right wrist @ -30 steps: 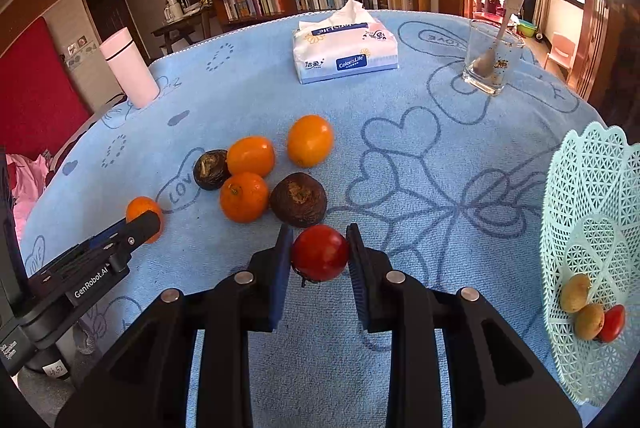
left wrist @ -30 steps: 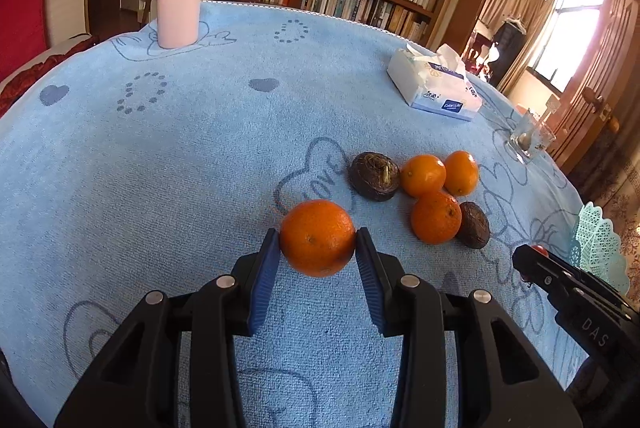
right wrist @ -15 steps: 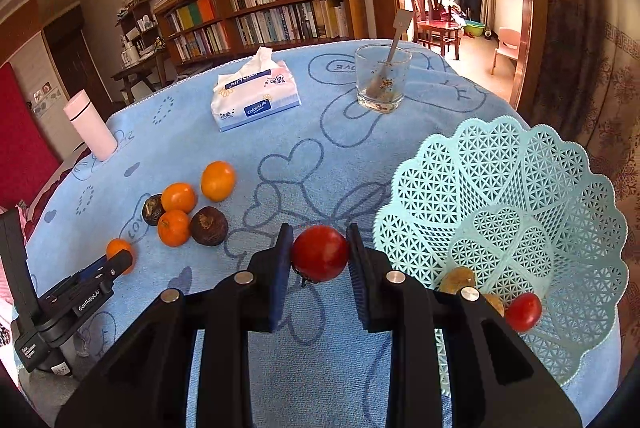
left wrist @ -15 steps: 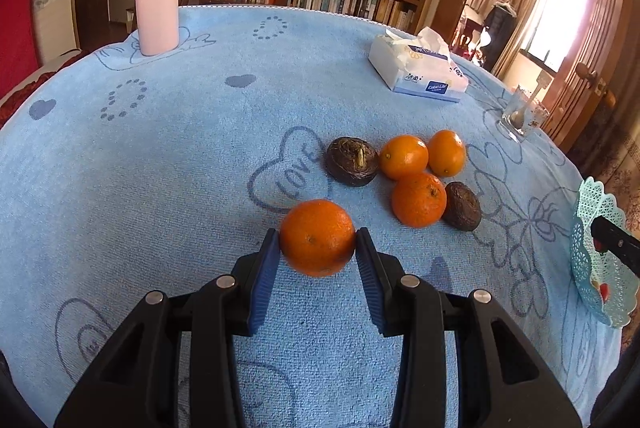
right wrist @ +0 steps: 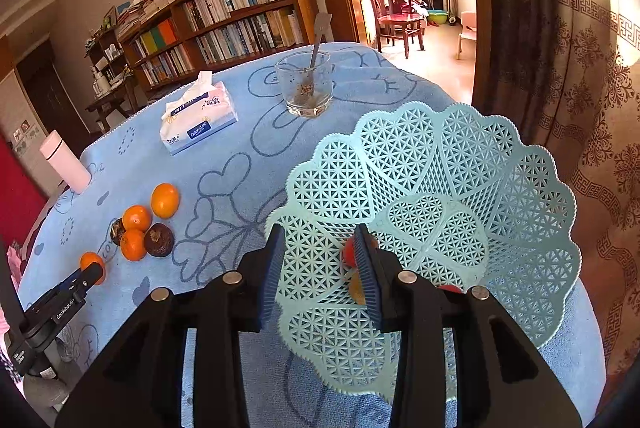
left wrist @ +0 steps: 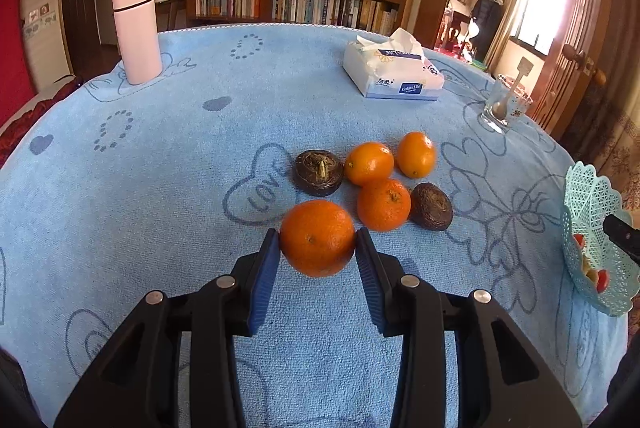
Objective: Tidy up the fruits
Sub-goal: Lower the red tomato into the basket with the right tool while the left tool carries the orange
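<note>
Right gripper [right wrist: 318, 268] now spread, empty over mint lattice plastic basket [right wrist: 520, 187] — red tomato [right wrist: 347, 252] just dropped; left gripper [left wrist: 317, 256] clamps round orange [left wrist: 317, 238].

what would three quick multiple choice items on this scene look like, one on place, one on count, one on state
1. Where is the tissue pack?
A. in the basket
B. on the blue cloth
C. on the bookshelf

2. How many oranges lie loose on the cloth?
A. one
B. three
C. five

3. What is the left tool doing?
A. gripping an orange
B. open, empty
C. gripping a tomato

B: the pack rests on the cloth past the fruit.
B: three oranges sit beside two dark fruits.
A: its pads squeeze the orange.
</note>
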